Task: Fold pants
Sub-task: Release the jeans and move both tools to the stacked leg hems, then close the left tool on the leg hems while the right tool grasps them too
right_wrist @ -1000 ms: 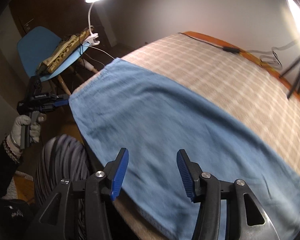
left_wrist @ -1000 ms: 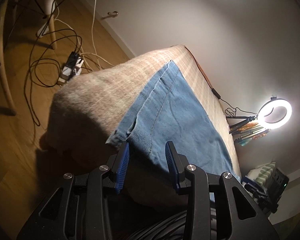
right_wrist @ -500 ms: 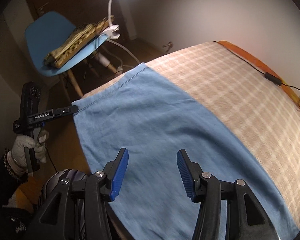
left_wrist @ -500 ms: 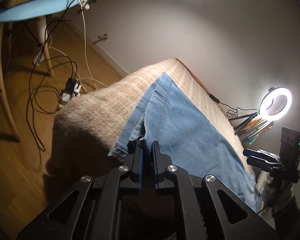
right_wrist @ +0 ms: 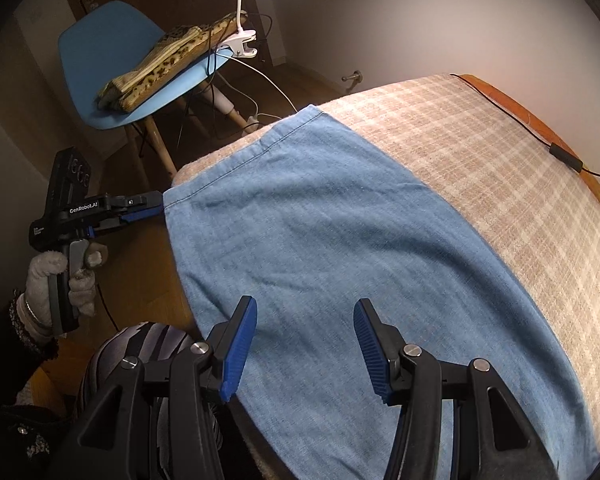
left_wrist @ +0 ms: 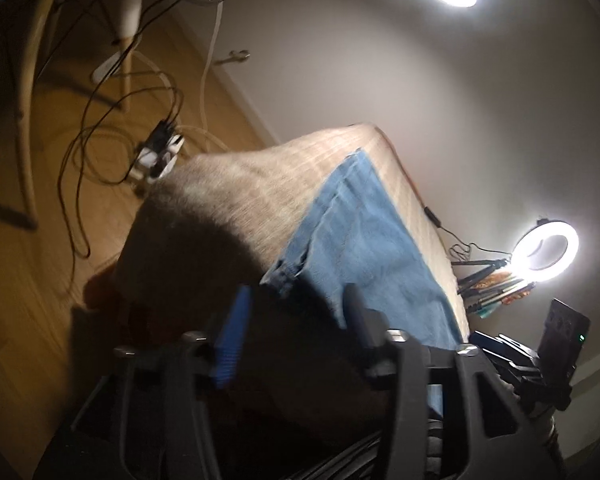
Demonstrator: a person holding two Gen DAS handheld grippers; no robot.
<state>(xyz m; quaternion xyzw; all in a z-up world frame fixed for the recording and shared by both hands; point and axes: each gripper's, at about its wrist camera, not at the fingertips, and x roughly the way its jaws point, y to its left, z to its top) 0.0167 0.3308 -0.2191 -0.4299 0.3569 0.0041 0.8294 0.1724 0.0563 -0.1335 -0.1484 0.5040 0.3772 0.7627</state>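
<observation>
Blue denim pants (right_wrist: 320,240) lie flat along the near edge of a bed covered by a plaid blanket (right_wrist: 480,152). My right gripper (right_wrist: 306,308) hovers open over the middle of the fabric, with nothing between its blue pads. In the right wrist view my left gripper (right_wrist: 152,210), held in a gloved hand (right_wrist: 52,276), has its tips just off the pants' hem corner. In the left wrist view the left gripper (left_wrist: 296,300) has its jaws opening and empty. The pants (left_wrist: 364,240) and their near hem corner lie just beyond its tips.
A blue chair (right_wrist: 112,52) with a patterned cushion (right_wrist: 168,64) and a clip lamp (right_wrist: 240,44) stands past the bed's end. Cables and a power strip (left_wrist: 160,152) lie on the wooden floor. A ring light (left_wrist: 548,248) glows by the wall. A striped knee (right_wrist: 140,344) is beside the bed.
The left gripper's jaws shut at the pants' hem corner half a second ago and now stand apart, drawn slightly back. The right gripper has slid along the pants toward the hem end.
</observation>
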